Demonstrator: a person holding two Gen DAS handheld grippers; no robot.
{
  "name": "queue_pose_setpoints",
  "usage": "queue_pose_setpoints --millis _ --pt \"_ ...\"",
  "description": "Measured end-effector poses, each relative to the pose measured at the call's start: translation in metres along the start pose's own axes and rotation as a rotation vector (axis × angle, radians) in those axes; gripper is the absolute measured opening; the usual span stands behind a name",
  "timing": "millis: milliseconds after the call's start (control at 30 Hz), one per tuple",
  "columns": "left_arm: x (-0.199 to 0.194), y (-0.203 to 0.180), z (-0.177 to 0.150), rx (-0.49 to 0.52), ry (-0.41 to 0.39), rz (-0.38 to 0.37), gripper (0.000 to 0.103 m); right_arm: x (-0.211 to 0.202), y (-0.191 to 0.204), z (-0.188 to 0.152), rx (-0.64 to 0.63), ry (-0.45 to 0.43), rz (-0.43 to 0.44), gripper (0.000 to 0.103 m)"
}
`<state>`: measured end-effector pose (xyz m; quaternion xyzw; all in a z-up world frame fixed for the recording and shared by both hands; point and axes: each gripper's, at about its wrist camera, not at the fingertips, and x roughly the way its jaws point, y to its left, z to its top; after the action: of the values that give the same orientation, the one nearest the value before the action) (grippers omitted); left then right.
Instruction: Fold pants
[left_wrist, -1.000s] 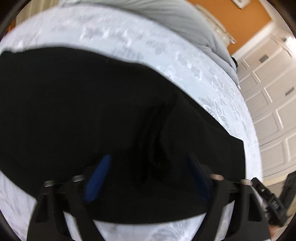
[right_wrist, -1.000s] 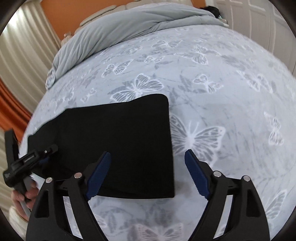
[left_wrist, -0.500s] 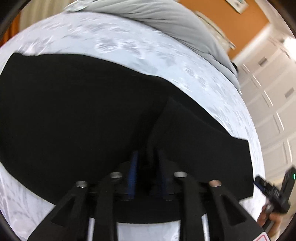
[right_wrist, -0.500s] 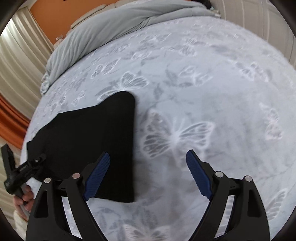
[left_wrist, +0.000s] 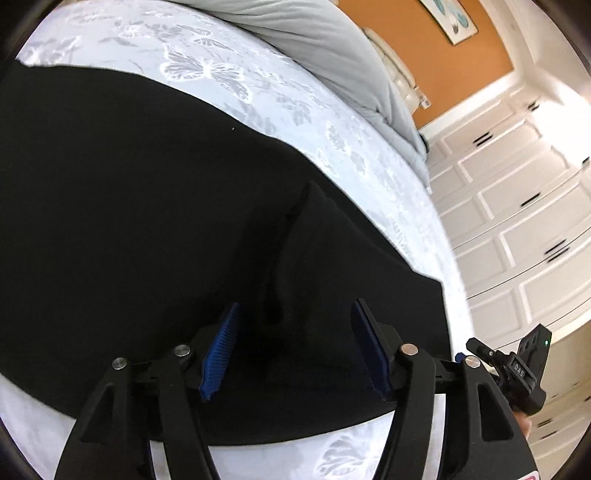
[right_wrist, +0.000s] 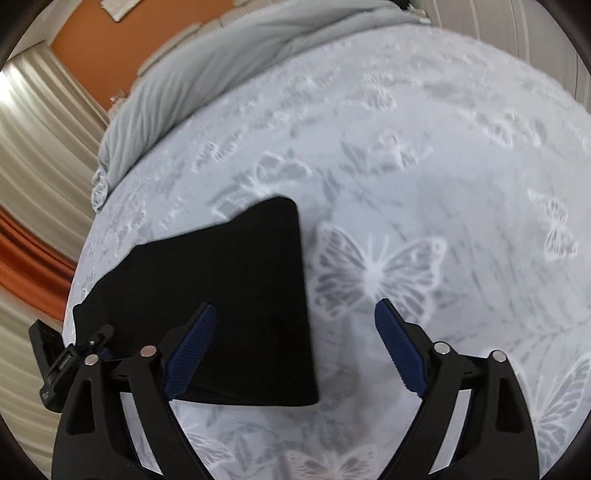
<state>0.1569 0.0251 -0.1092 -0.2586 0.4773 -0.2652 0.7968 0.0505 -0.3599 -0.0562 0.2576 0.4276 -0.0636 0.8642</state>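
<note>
The black pants (left_wrist: 147, 184) lie spread across a butterfly-print bedsheet (left_wrist: 207, 70). My left gripper (left_wrist: 295, 306) hovers just over them with its jaws opening. A raised ridge of the cloth (left_wrist: 291, 258) runs up between the blue pads, which do not press on it. In the right wrist view the folded end of the pants (right_wrist: 240, 295) lies flat. My right gripper (right_wrist: 295, 304) straddles its right edge, jaws opening wide, left pad over cloth and right pad over bare sheet. Each gripper shows in the other's view: the right gripper (left_wrist: 517, 369), the left gripper (right_wrist: 62, 365).
A grey duvet (right_wrist: 221, 55) is bunched along the far side of the bed. White panelled wardrobe doors (left_wrist: 517, 221) stand beyond the bed's right edge. Pale curtains (right_wrist: 37, 147) and an orange wall (right_wrist: 92, 40) are at the left of the right wrist view.
The left jaws pinched the raised ridge of cloth half a second ago and have since spread apart, leaving it standing. The right view has rolled, and the pants' end now looks narrower.
</note>
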Motion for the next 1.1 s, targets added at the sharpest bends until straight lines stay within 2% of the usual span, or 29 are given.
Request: queue_pose_setpoints --millis 33,67,100,167,233,300,333,400,433,500,567,633,700,733,833,900,1033,1100 --pt "0.003 0.000 0.001 -0.009 0.003 -0.032 0.046 -0.001 0.004 0.002 -0.016 -0.013 -0.012 0.089" --pt "0.006 -0.003 -0.001 -0.014 0.013 -0.043 0.021 -0.001 0.008 0.003 -0.031 -0.023 -0.025 0.089" --pt "0.016 -0.003 -0.001 -0.020 0.048 -0.056 0.014 0.000 0.012 0.005 -0.048 -0.030 -0.040 0.089" --pt "0.015 -0.005 -0.001 -0.009 0.015 -0.057 0.012 -0.001 0.016 0.009 -0.052 -0.052 -0.055 0.089" --pt "0.000 -0.018 0.002 0.063 -0.035 -0.054 0.008 -0.011 0.018 0.011 -0.053 -0.099 -0.046 0.089" --pt "-0.015 -0.031 0.005 0.139 -0.067 -0.053 0.008 -0.012 0.021 0.012 -0.090 -0.099 -0.027 0.090" --pt "-0.014 -0.029 0.003 0.141 -0.052 -0.043 0.009 -0.008 0.021 0.011 -0.108 -0.085 -0.042 0.090" --pt "0.003 -0.019 -0.003 0.130 0.016 0.028 0.012 0.000 0.018 0.008 -0.119 -0.071 -0.109 0.090" --pt "0.006 -0.014 -0.006 0.112 0.024 0.052 0.019 0.001 0.017 0.006 -0.119 -0.070 -0.116 0.090" --pt "-0.002 -0.007 -0.006 0.056 0.012 0.014 0.030 -0.008 0.023 0.003 -0.145 -0.089 -0.069 0.090" --pt "-0.018 0.002 -0.002 -0.014 -0.010 -0.040 0.067 -0.018 0.040 -0.003 -0.236 -0.123 -0.019 0.090" --pt "-0.028 0.008 -0.001 -0.062 -0.043 -0.054 0.074 -0.021 0.065 -0.017 -0.432 -0.127 0.004 0.090" --pt "-0.029 0.019 -0.001 -0.120 -0.005 -0.088 0.074 -0.013 0.085 -0.037 -0.607 -0.097 -0.021 0.090" --pt "-0.027 0.023 -0.001 -0.156 0.017 -0.117 0.074 -0.003 0.094 -0.051 -0.718 -0.063 -0.064 0.089" --pt "-0.011 0.021 -0.002 -0.203 0.063 -0.168 0.074 0.012 0.100 -0.069 -0.813 -0.027 -0.143 0.089" --pt "0.000 0.013 -0.002 -0.197 0.083 -0.195 0.074 0.013 0.095 -0.068 -0.792 -0.020 -0.149 0.089" --pt "0.014 0.008 -0.006 -0.243 0.114 -0.309 0.071 0.010 0.077 -0.048 -0.637 -0.012 -0.101 0.090" --pt "0.023 0.011 -0.006 -0.272 0.140 -0.359 0.045 0.015 0.069 -0.038 -0.562 0.012 -0.082 0.090"
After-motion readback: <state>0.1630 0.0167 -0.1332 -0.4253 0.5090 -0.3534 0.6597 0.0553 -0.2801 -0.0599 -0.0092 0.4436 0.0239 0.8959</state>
